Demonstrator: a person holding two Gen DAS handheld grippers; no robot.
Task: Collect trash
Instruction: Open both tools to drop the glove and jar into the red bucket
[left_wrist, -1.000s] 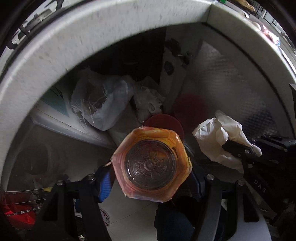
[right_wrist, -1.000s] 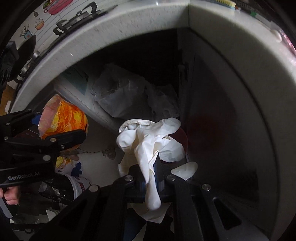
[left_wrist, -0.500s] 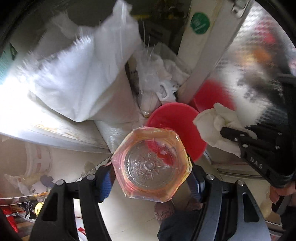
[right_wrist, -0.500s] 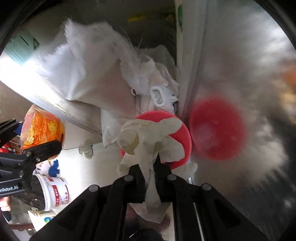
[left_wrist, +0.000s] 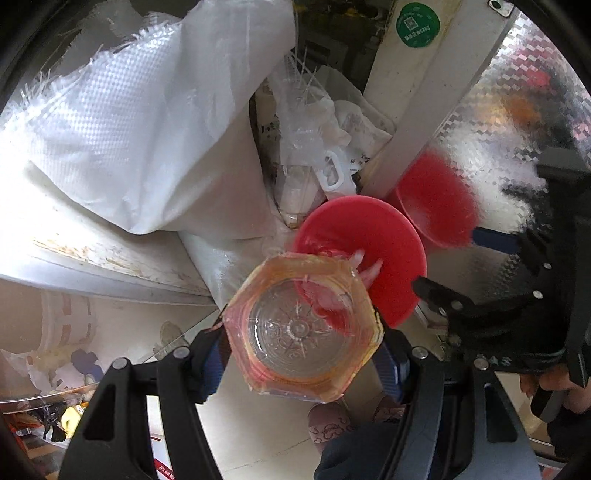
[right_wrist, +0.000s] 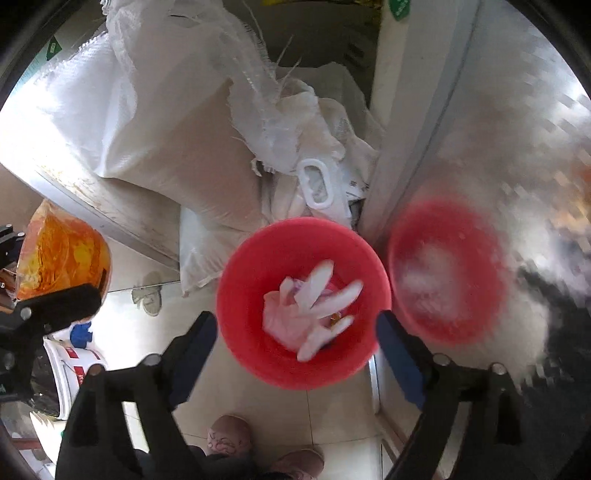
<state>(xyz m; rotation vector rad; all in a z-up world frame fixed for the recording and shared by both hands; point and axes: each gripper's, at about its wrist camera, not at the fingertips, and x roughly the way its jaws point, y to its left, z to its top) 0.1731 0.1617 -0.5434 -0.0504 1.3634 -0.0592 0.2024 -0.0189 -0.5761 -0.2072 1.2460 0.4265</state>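
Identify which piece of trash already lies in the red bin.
The white glove, loose inside the red bin; the orange-wrapped jar remains clamped in the left tool.

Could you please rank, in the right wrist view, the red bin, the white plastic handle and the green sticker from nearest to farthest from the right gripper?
From the right gripper, whose jaws stand open:
1. Red bin, directly ahead between the jaws, a white glove inside.
2. White plastic handle, just beyond the bin's far rim.
3. Green sticker, at the view's top edge.

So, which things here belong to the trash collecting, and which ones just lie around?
Part of the job:
- red bin
- white glove inside it
- orange plastic bottle in the left hand-held gripper

Just lying about:
- white woven sack
- white bucket
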